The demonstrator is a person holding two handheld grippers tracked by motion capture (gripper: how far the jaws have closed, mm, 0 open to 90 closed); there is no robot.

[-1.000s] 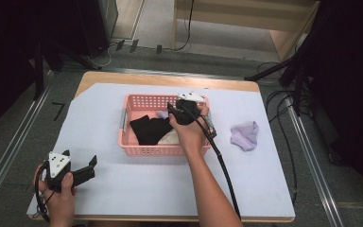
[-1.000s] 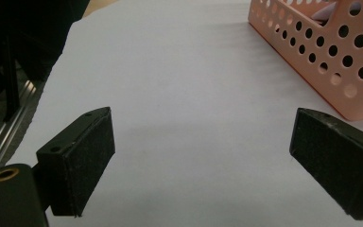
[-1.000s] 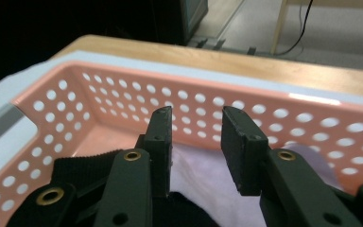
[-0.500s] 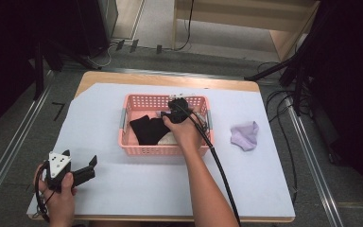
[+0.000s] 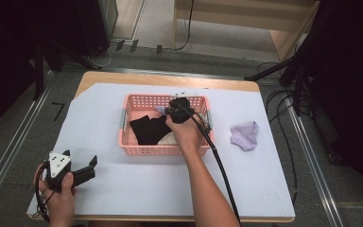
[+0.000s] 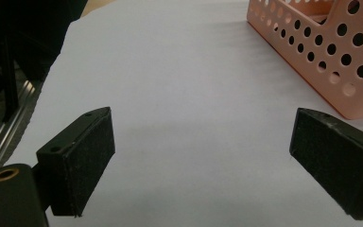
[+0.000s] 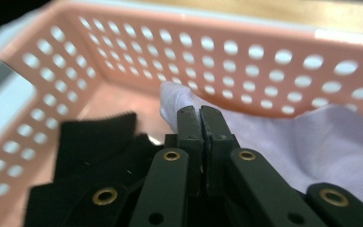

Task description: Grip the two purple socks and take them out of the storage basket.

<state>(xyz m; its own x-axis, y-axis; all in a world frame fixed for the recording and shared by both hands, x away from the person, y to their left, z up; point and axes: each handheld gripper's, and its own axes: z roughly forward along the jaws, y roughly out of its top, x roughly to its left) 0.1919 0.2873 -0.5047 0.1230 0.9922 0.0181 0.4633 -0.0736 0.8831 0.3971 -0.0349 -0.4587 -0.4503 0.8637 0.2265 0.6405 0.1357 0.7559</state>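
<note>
A pink perforated basket stands mid-table on the white sheet. In it lie black cloth and a cream piece. My right gripper is down inside the basket near its far wall, jaws pressed together at the edge of a pale lavender sock that spreads to their right. Black cloth lies to their left. A second lavender sock rests on the sheet right of the basket. My left gripper is held low at the front left, open and holding nothing.
The basket's near corner shows up and to the right of the left jaws. The right gripper's cable trails back along the forearm. Metal rails run beside the table's left edge.
My right gripper has moved left and down from above the basket's right side into the basket. The left gripper has stayed in place.
</note>
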